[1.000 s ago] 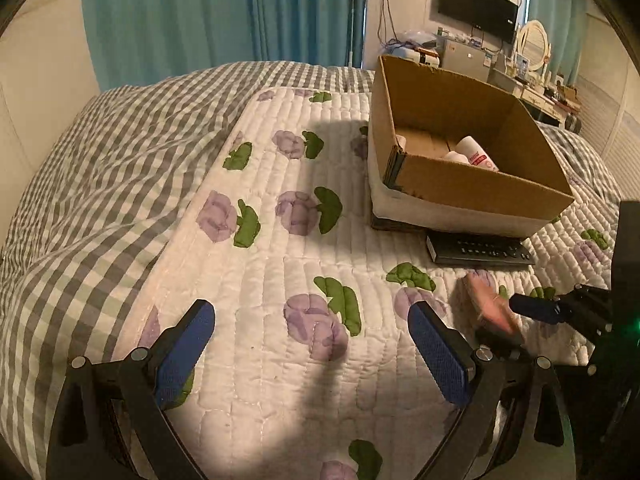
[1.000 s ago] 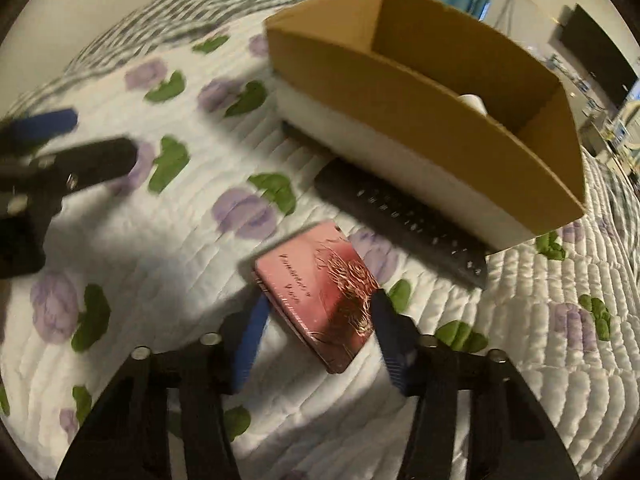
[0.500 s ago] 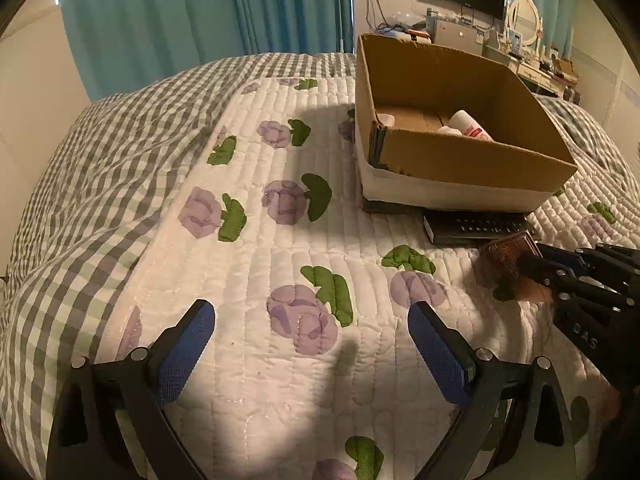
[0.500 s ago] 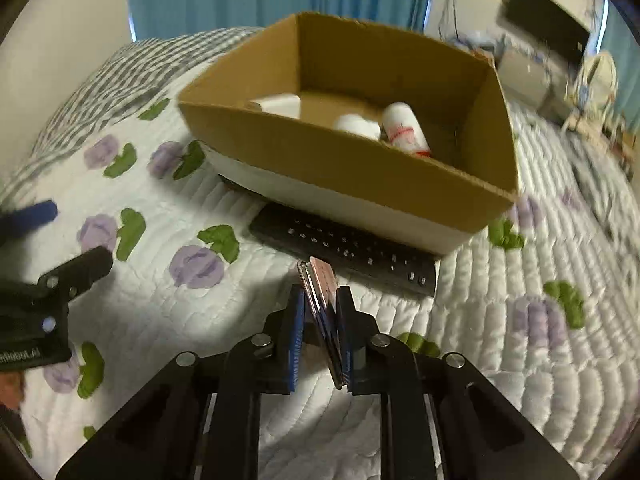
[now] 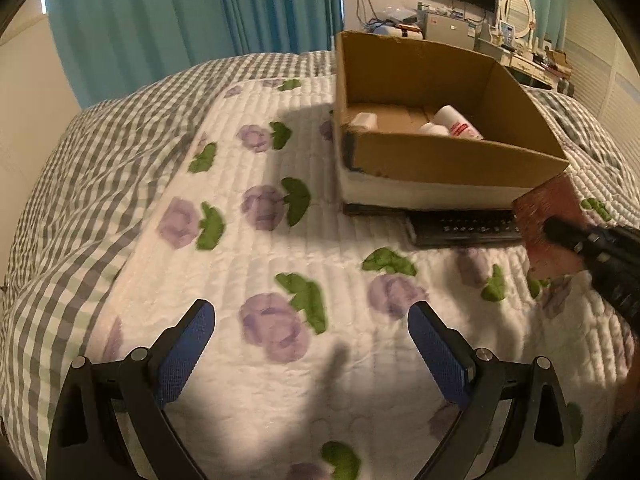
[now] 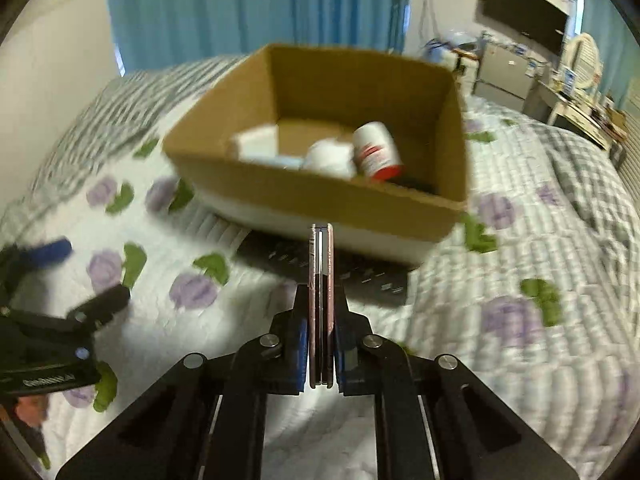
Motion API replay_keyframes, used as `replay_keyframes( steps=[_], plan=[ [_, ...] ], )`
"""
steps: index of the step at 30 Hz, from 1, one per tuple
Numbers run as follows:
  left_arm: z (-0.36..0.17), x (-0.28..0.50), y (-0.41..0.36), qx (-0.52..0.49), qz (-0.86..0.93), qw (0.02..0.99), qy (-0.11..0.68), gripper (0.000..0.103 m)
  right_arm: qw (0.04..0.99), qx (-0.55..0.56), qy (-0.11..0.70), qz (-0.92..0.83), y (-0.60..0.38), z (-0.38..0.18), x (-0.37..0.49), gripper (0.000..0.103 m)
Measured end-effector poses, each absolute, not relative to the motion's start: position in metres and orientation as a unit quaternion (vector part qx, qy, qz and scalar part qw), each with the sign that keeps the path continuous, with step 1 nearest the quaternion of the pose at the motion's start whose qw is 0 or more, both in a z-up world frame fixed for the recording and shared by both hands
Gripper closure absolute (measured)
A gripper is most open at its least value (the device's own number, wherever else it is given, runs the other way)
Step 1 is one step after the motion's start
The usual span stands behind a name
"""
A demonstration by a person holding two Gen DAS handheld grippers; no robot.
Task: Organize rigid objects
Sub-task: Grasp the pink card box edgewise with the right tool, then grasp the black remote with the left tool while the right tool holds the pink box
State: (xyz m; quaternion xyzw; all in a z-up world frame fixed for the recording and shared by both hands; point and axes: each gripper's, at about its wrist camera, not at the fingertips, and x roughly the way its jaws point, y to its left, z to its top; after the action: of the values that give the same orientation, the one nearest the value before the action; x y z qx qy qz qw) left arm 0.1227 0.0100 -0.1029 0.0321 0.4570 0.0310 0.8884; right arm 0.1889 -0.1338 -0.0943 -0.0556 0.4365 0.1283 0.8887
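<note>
Much of what your right wrist camera shows is smeared by motion blur, so the things in the cardboard box (image 6: 320, 200) read only as a white block at the left, a white rounded shape in the middle and a white bottle (image 6: 376, 148) with red print and a red end, lying on its side; a dark patch behind them cannot be made out. In your left wrist view the box's near wall hides all but the tops of those same pieces, and the remote control (image 5: 464, 230) lying against the box's foot is cut off at its right end by the pink case (image 5: 550, 224). Your left gripper (image 5: 312, 354) hangs wide open over the quilt (image 5: 280, 288) with nothing between its blue textured pads, well left of the box. The quilt is white, stitched in ridges and printed with purple flowers and green leaves, laid over a grey-and-white checked bedspread (image 5: 80, 208). The box is plain brown cardboard, open-topped and rectangular, with a white band along its lower wall, standing on the quilt. Your right gripper (image 6: 320, 344) is clamped narrow on the pink case, a thin flat rigid thing seen edge-on from the right wrist as pink faces with a dark seam between them. You hold it upright in the air, clear of the quilt, just in front of the box and above the remote.
</note>
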Motion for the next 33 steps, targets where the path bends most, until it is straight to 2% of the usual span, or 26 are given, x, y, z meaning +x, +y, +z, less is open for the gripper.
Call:
replay_keyframes(
  steps=[4, 9, 17, 26, 30, 33],
  plan=[
    [-0.105, 0.136, -0.006, 0.034, 0.023, 0.888, 0.458, 0.004, 0.897, -0.011, 0.436, 0.078, -0.173, -0.084, 0.199, 0.094],
    [-0.113, 0.145, -0.011, 0.033, 0.021, 0.884, 0.465, 0.004, 0.872, 0.046, 0.486, 0.030, -0.213, -0.108, 0.219, 0.094],
    [-0.120, 0.146, 0.005, 0.001, 0.024, 0.879, 0.476, 0.004, 0.852, 0.027, 0.520, 0.049, -0.194, -0.132, 0.244, 0.093],
    [-0.113, 0.141, 0.010, 0.006, 0.031, 0.883, 0.467, 0.004, 0.834, -0.028, 0.525, 0.169, -0.138, -0.122, 0.202, 0.093],
    [-0.113, 0.140, 0.015, 0.006, 0.045, 0.882, 0.468, 0.004, 0.835, -0.070, 0.500, 0.218, -0.106, -0.111, 0.176, 0.093],
    [-0.116, 0.143, 0.014, 0.005, 0.050, 0.879, 0.473, 0.004, 0.851, -0.045, 0.487, 0.190, -0.120, -0.102, 0.182, 0.093]
  ],
)
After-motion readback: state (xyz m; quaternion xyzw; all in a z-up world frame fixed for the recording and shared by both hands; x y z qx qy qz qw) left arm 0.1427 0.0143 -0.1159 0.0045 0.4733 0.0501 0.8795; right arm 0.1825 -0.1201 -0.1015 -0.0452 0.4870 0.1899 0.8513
